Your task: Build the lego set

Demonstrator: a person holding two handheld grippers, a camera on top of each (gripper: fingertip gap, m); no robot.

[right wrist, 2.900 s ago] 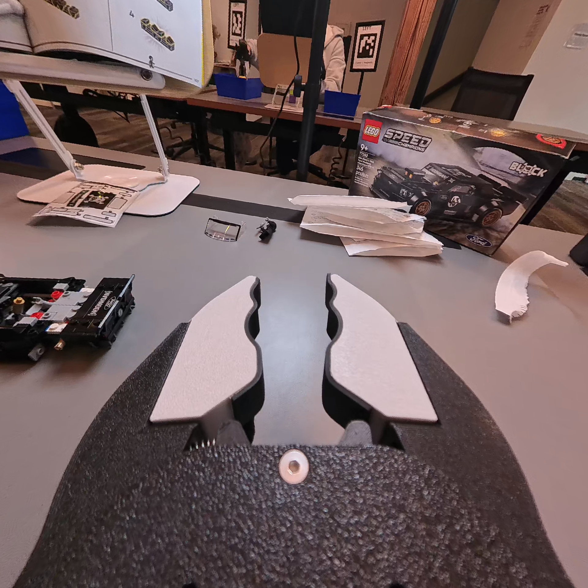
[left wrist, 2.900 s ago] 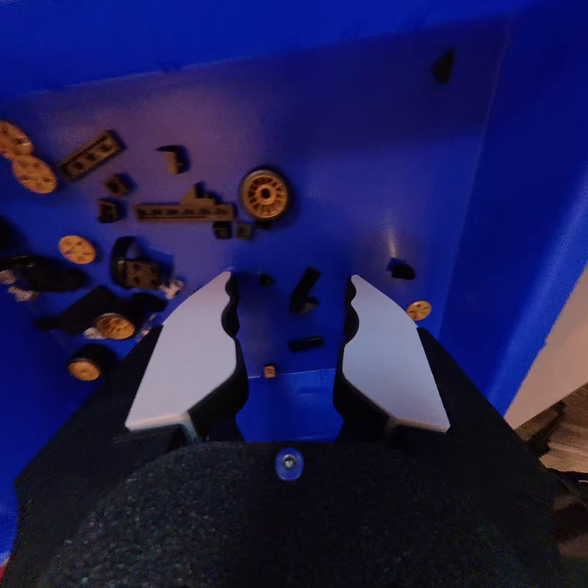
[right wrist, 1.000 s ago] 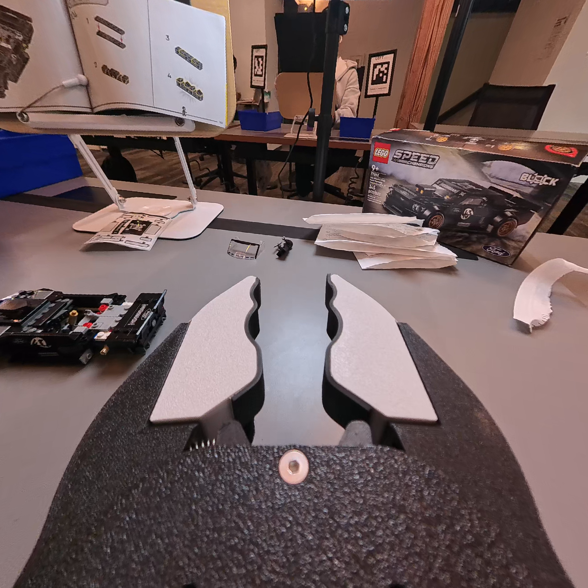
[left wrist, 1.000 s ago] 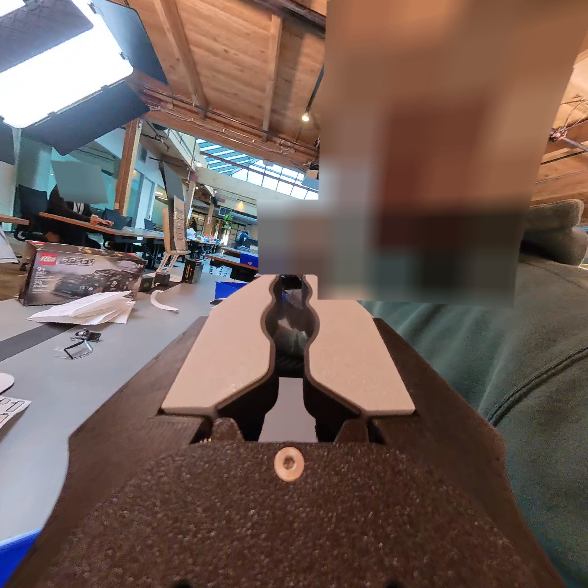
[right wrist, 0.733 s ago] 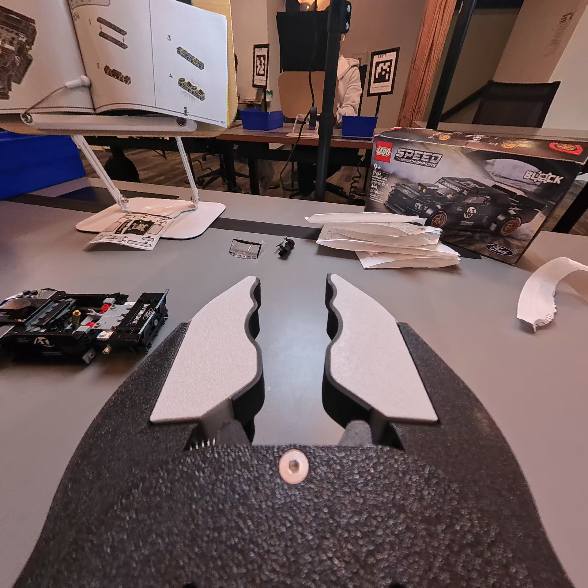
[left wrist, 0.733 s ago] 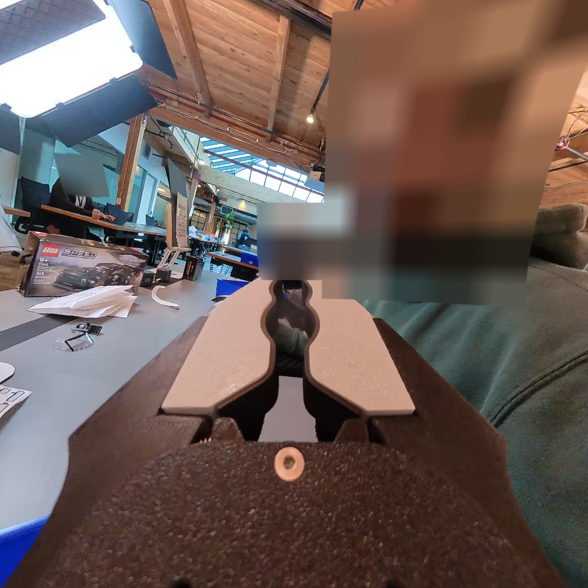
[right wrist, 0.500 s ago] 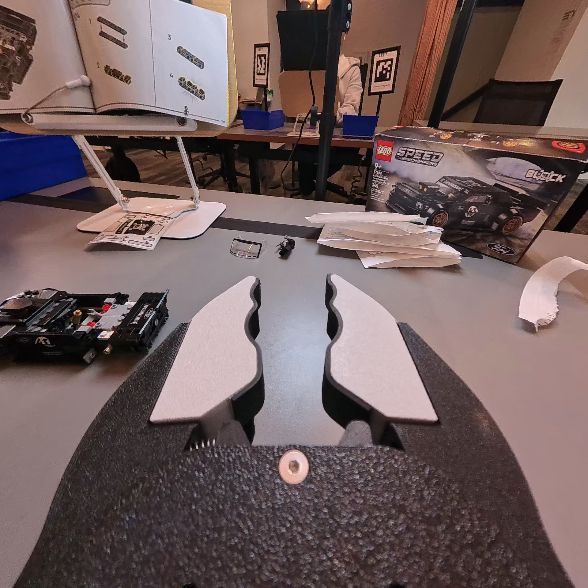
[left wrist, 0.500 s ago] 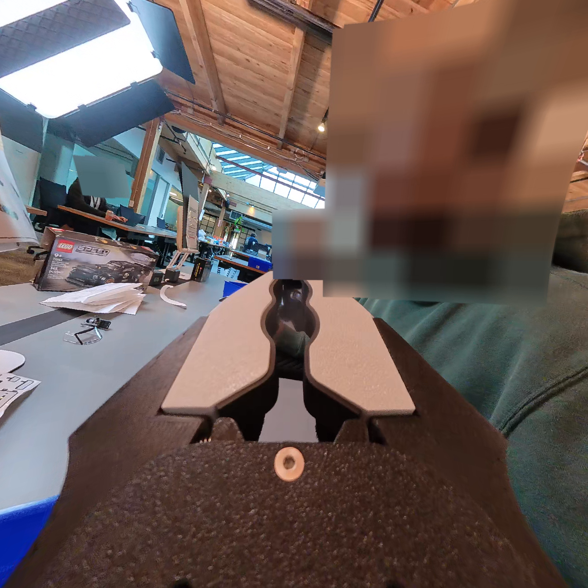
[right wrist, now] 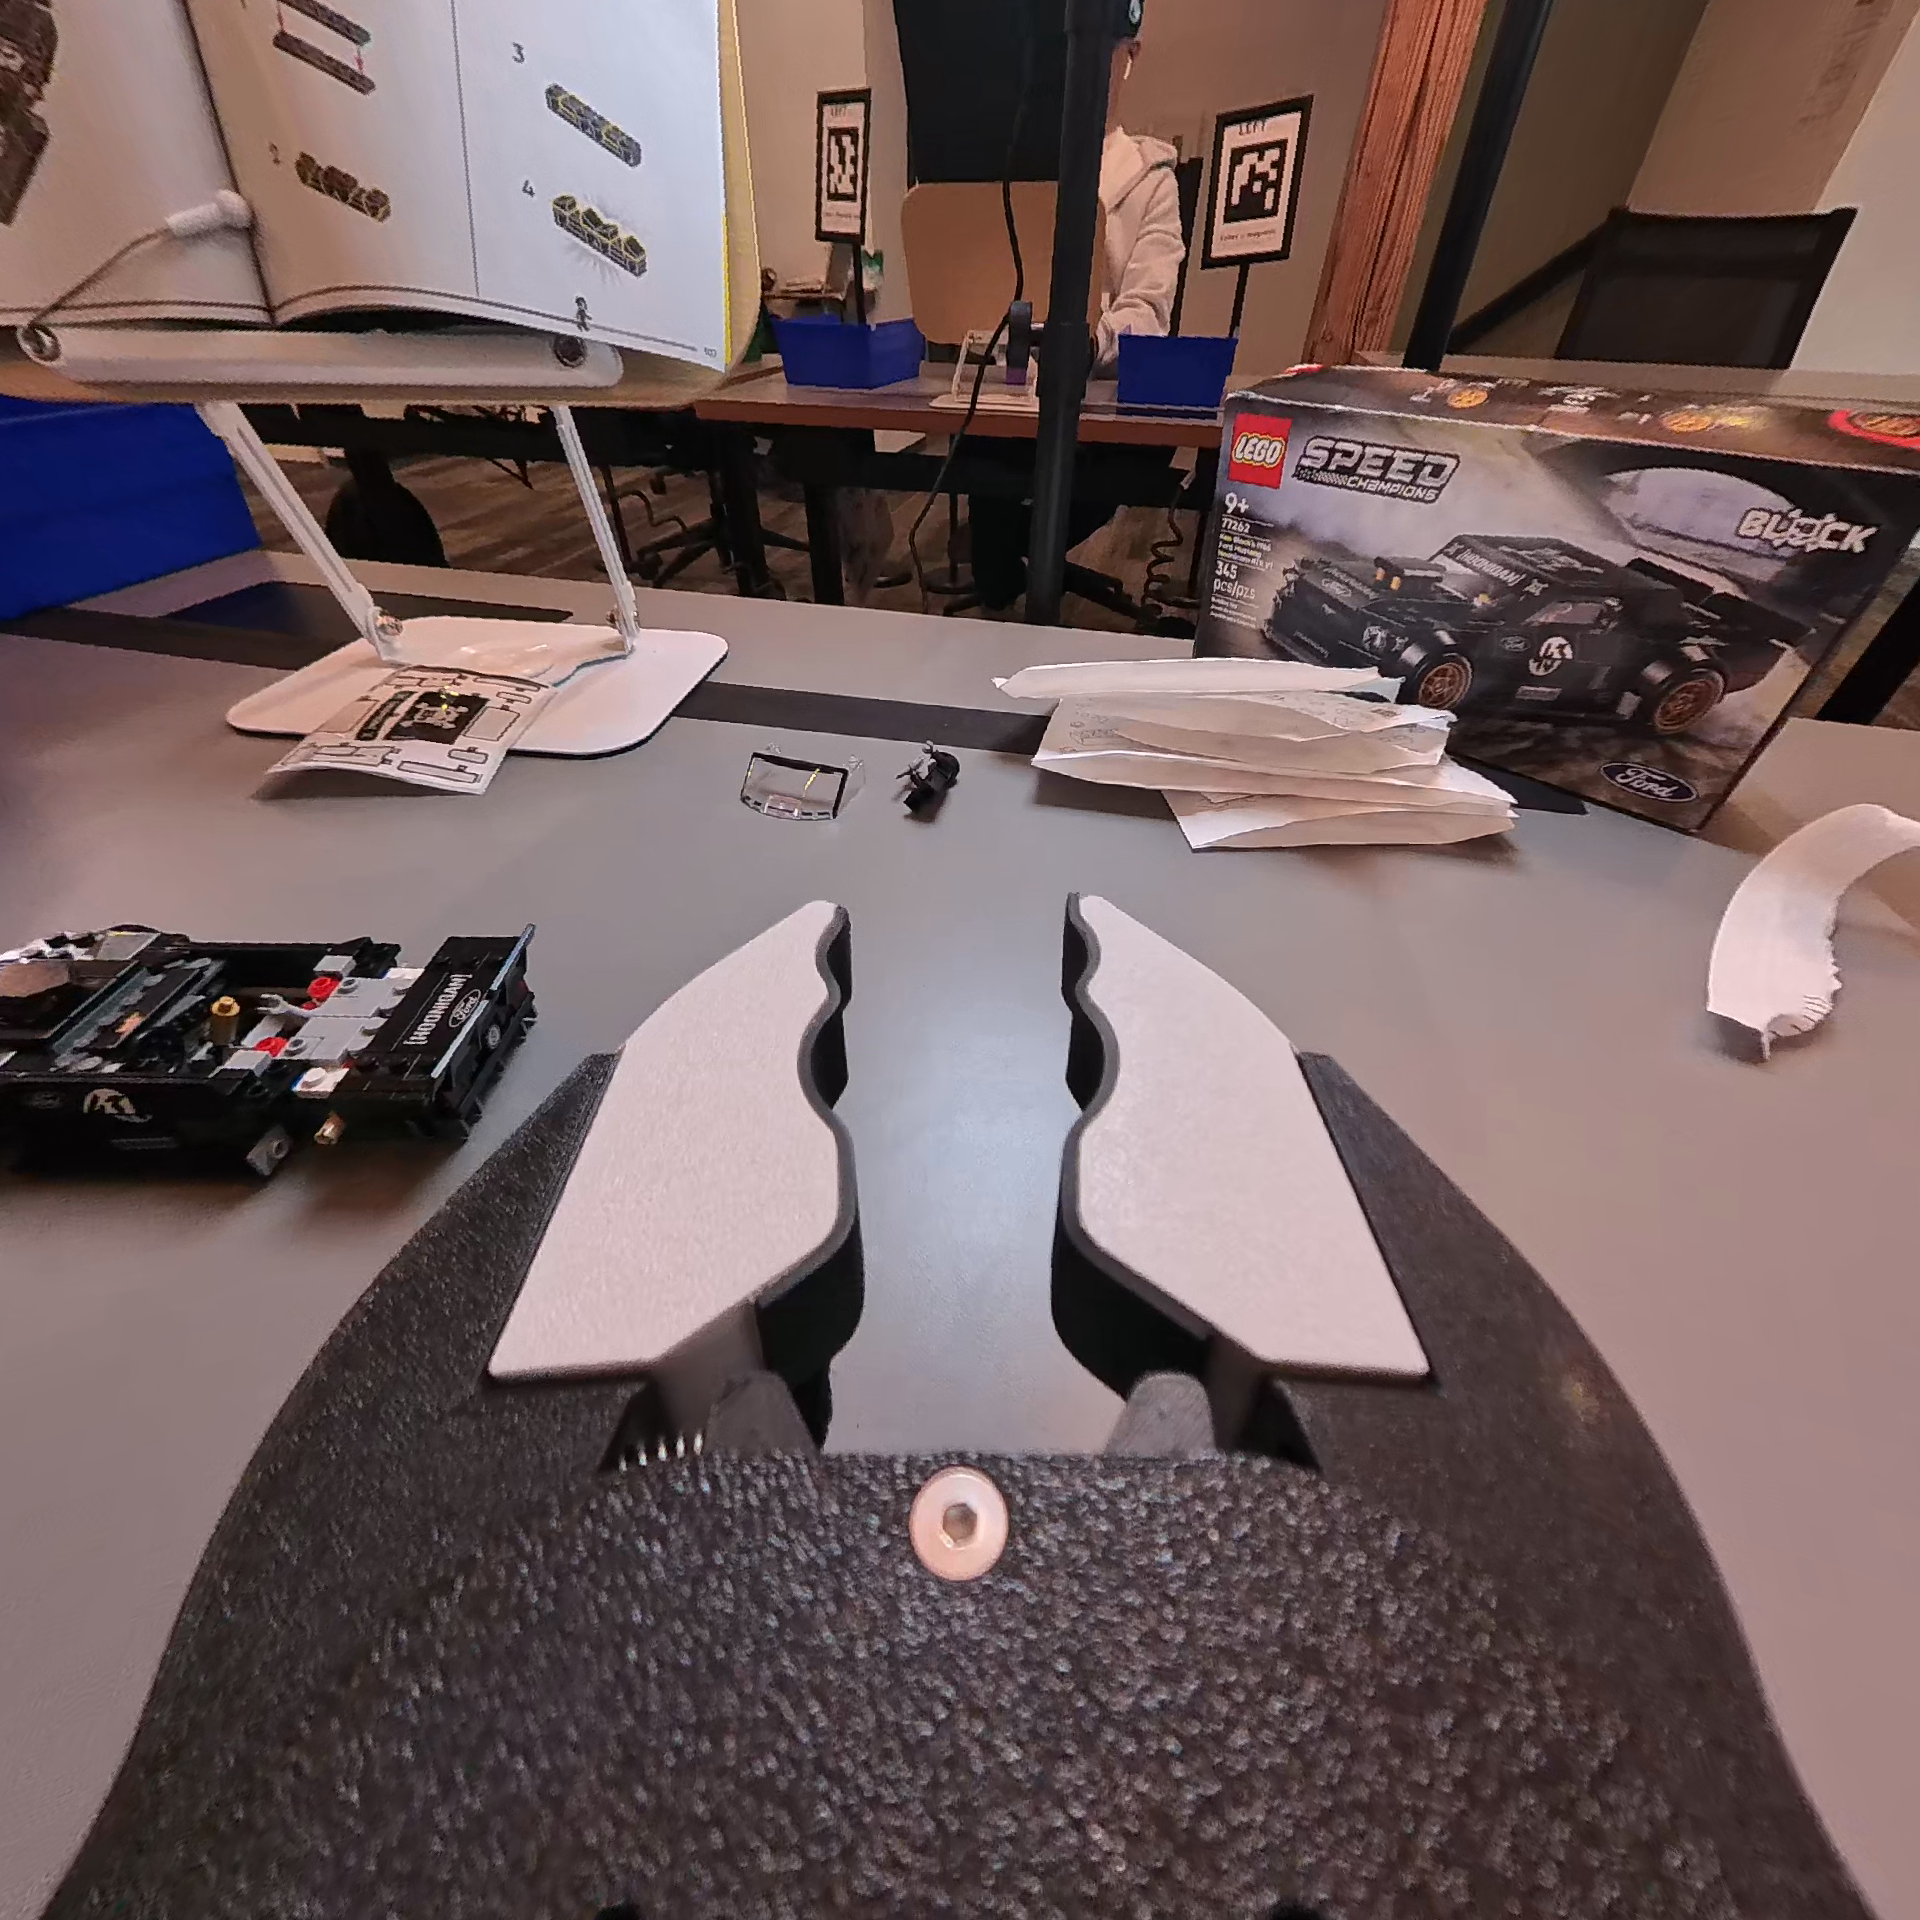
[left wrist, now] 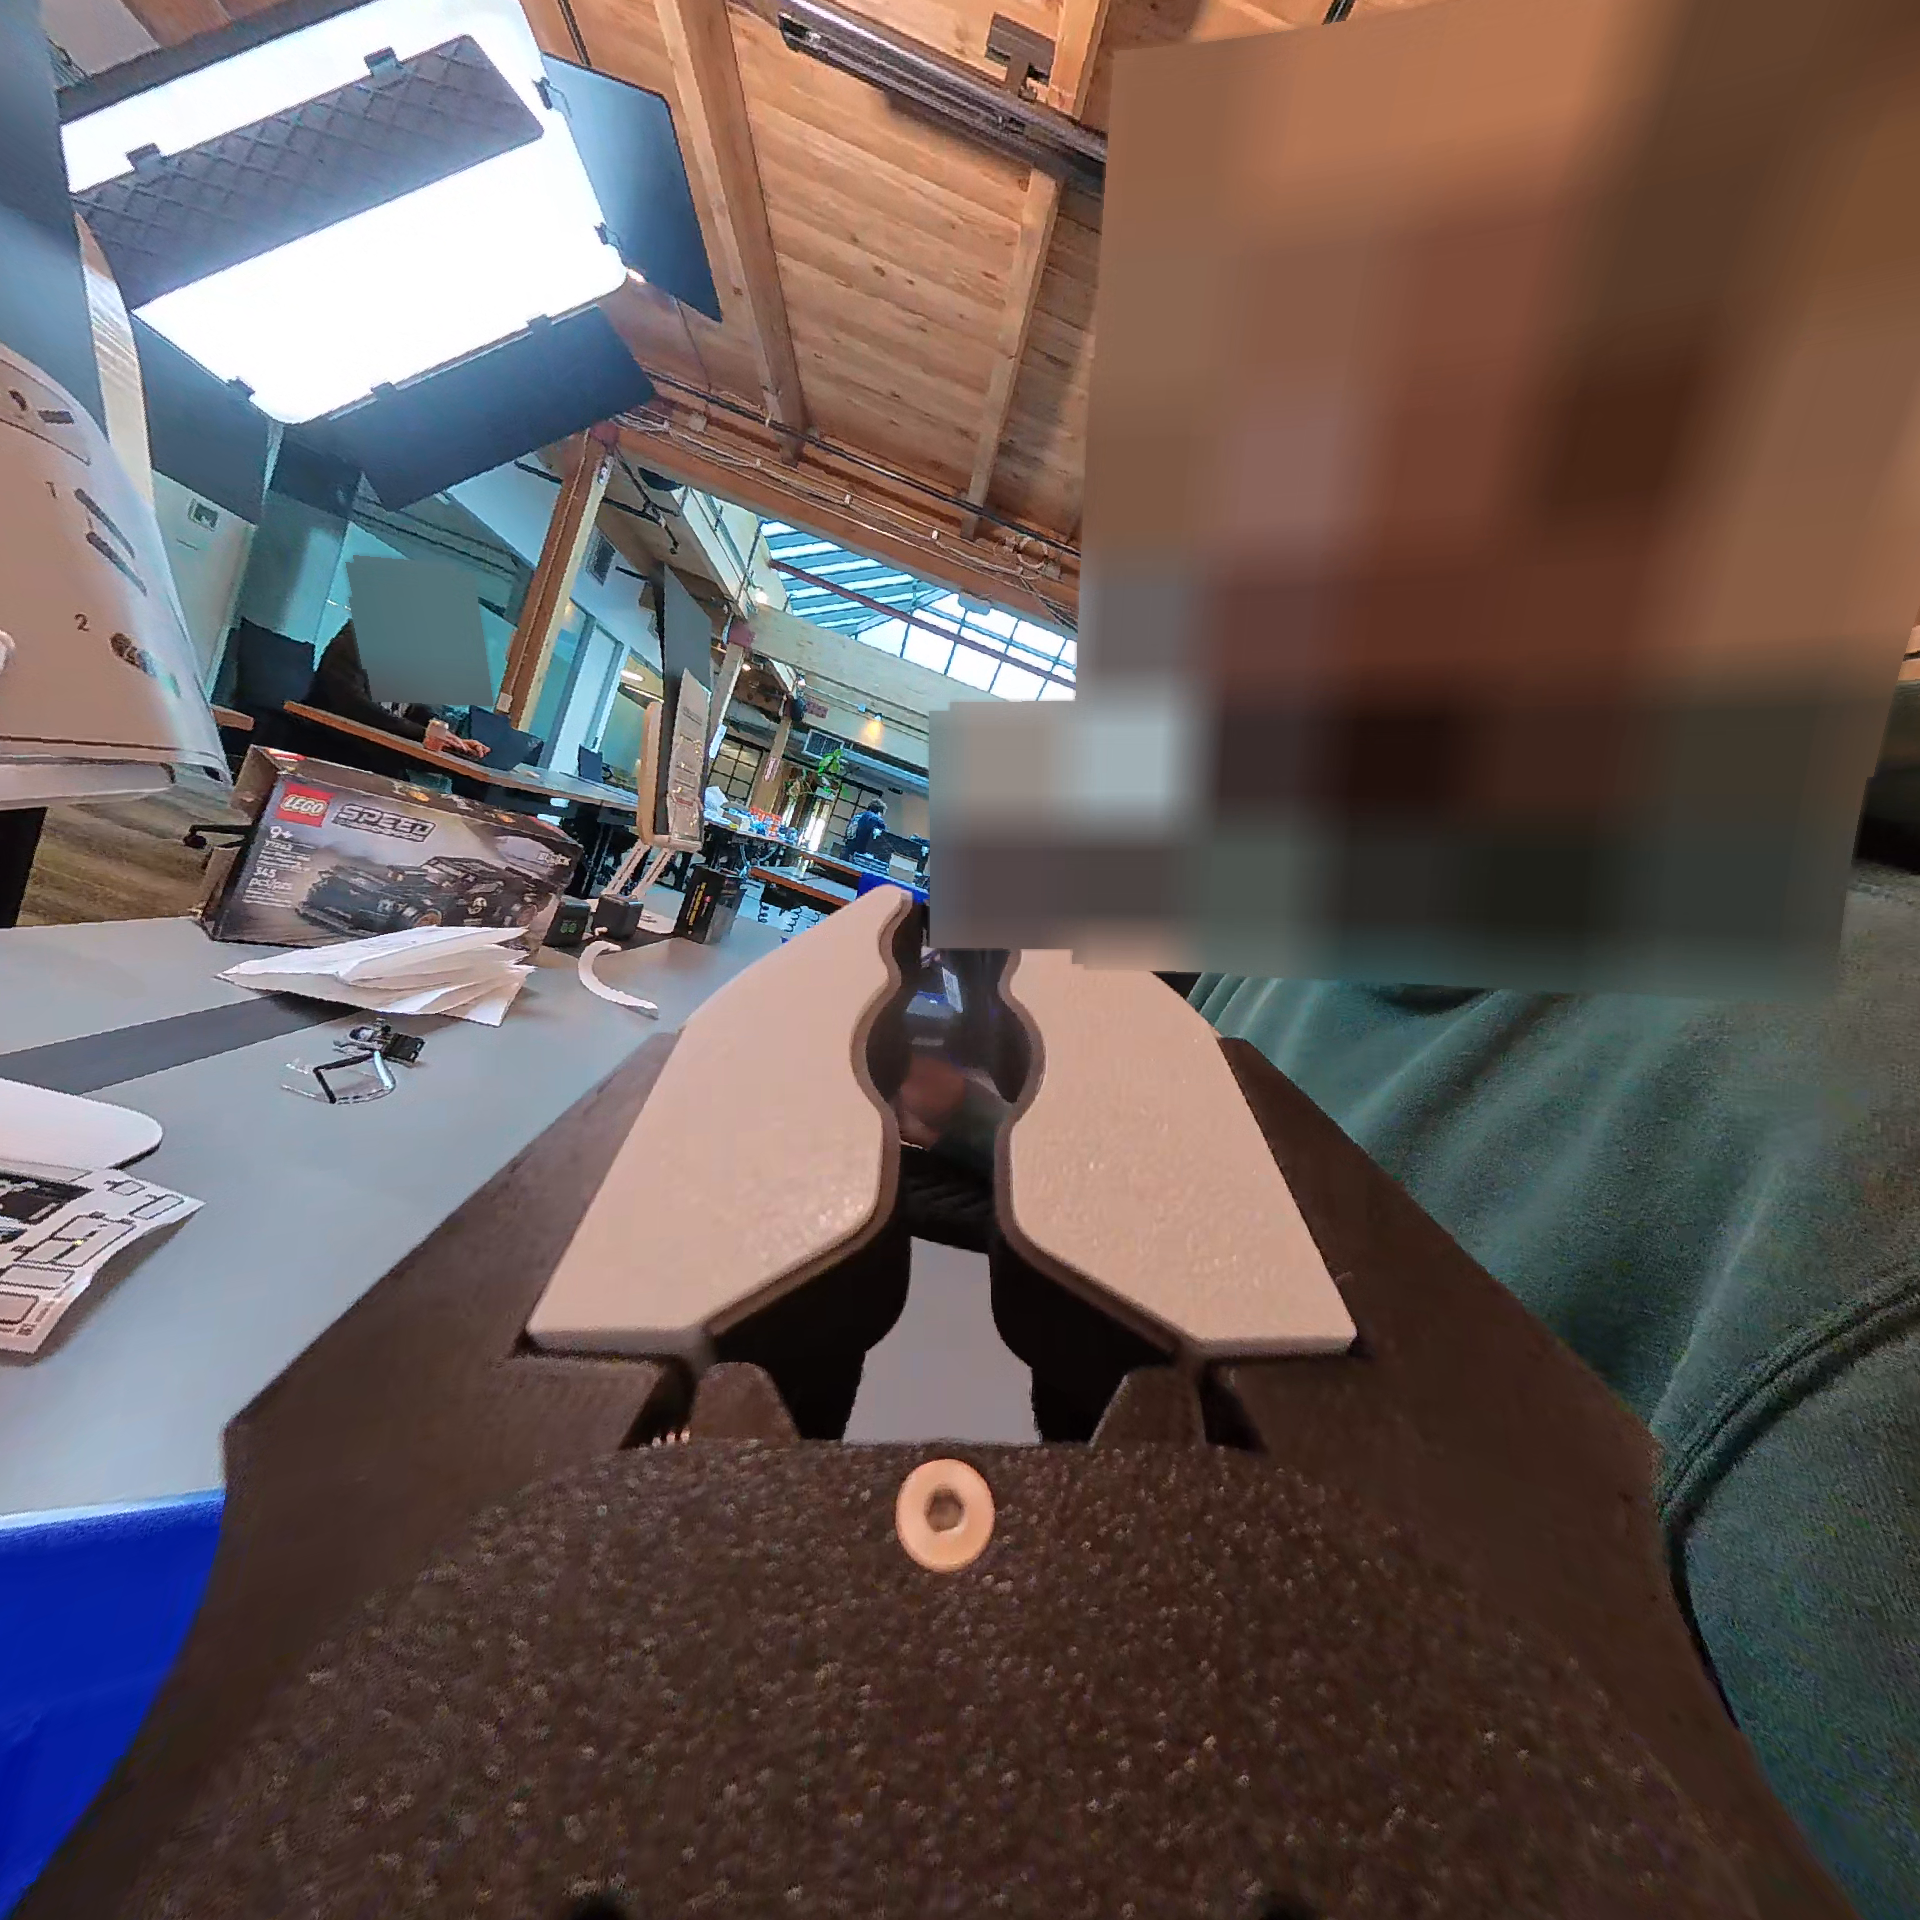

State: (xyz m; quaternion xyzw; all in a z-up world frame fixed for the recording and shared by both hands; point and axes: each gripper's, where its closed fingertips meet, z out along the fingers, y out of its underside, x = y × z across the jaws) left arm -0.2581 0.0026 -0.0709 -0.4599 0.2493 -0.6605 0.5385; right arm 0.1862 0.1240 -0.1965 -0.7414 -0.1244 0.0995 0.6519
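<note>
Right wrist view: right gripper (right wrist: 954, 920) low over the grey table (right wrist: 1455, 1091), fingers well apart, nothing between them; the partly built black car (right wrist: 260, 1039) lies on the table to the left of the left finger, near it but not touching; beyond the fingertips, a clear windscreen piece (right wrist: 802, 779) with a small black piece (right wrist: 928, 777) just beside it; further right a stack of white paper bags (right wrist: 1268, 764) in front of the set's box (right wrist: 1558, 582), which stands behind them; a torn white paper strip (right wrist: 1787, 935) curls at far right; an open instruction booklet (right wrist: 416, 156) rests on a white stand (right wrist: 520, 675), a sticker sheet (right wrist: 416, 727) lying partly on the stand's base.

Left wrist view: left gripper (left wrist: 951, 935) raised and tilted upward toward the wooden ceiling and a bright light panel (left wrist: 343, 218); its fingers are drawn nearly together, tips almost meeting; something dark sits in the hollow between them (too shadowed to tell whether it is a gripped piece). A green sleeve (left wrist: 1610, 1195) fills the right side; a blue bin edge (left wrist: 94, 1621) shows at lower left. This view shows the box (left wrist: 395, 852), bags (left wrist: 395, 966) and windscreen piece (left wrist: 343, 1070) from the side, but not the car; the right view shows none of the ceiling or sleeve.
</note>
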